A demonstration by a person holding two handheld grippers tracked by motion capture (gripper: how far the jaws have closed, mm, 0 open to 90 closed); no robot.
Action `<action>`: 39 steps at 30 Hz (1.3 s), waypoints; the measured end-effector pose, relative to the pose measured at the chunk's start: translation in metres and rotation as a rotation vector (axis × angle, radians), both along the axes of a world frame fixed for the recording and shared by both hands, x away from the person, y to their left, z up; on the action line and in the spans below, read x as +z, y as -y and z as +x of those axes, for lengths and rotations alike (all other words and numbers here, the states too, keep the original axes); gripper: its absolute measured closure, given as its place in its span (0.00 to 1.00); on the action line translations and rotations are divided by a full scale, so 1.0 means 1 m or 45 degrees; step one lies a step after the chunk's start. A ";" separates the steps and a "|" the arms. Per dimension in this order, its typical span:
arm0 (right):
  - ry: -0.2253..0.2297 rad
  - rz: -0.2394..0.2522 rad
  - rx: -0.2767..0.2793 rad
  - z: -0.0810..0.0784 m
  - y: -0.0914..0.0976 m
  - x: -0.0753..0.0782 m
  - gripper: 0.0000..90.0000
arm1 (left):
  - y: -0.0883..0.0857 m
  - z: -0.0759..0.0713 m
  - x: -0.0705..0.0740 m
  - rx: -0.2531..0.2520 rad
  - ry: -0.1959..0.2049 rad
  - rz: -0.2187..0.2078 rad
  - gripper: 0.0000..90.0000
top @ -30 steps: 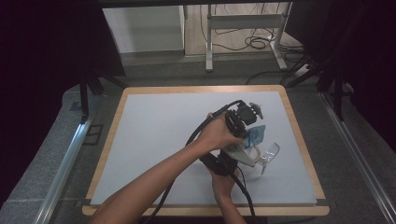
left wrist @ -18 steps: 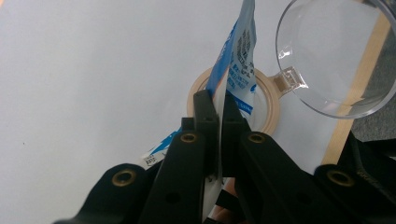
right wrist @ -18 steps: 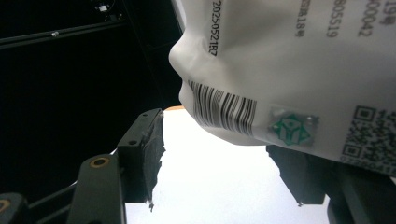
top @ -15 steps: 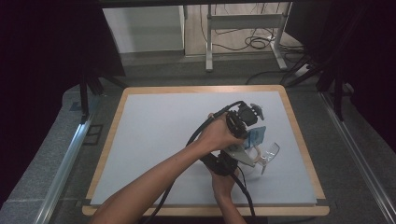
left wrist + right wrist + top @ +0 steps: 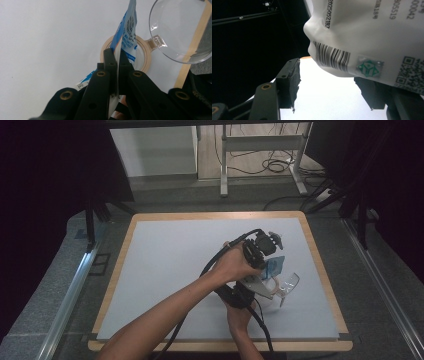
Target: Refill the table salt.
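A dim room with black curtains surrounds a table [image 5: 165, 265] that has a pale grey top and a wooden rim. Beyond its far edge, cables lie on the floor by a metal stand [image 5: 260, 150].

A person's two forearms reach in from the near side and meet right of centre. The left gripper [image 5: 115, 53] is clenched on the edge of a blue and white packet [image 5: 126, 32], held up over a roll of tape [image 5: 147, 53] that lies flat on the table. A clear cup [image 5: 180, 27] sits just beside the roll, near the table's right rim.

The right gripper [image 5: 332, 85] has its jaws apart. The packet's white printed face [image 5: 367, 37], with its barcode, hangs just above them, and I cannot tell whether either pad touches it.
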State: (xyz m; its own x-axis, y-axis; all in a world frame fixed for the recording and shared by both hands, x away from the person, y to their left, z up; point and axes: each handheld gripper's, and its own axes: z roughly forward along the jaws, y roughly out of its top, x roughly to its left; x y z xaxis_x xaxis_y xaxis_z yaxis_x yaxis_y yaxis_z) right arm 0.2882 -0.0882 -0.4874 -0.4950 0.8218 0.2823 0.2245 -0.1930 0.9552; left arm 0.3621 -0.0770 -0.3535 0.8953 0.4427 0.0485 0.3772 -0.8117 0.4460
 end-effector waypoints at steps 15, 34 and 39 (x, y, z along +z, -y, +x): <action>-0.003 -0.001 0.005 0.000 -0.002 0.000 0.43 | -0.002 0.001 -0.001 0.007 0.000 -0.002 1.00; -0.001 -0.004 0.003 0.001 0.000 -0.001 0.43 | 0.001 0.002 -0.001 0.000 -0.004 0.011 1.00; 0.002 -0.006 0.000 0.001 0.000 0.000 0.43 | 0.001 0.002 0.000 -0.001 -0.004 0.009 1.00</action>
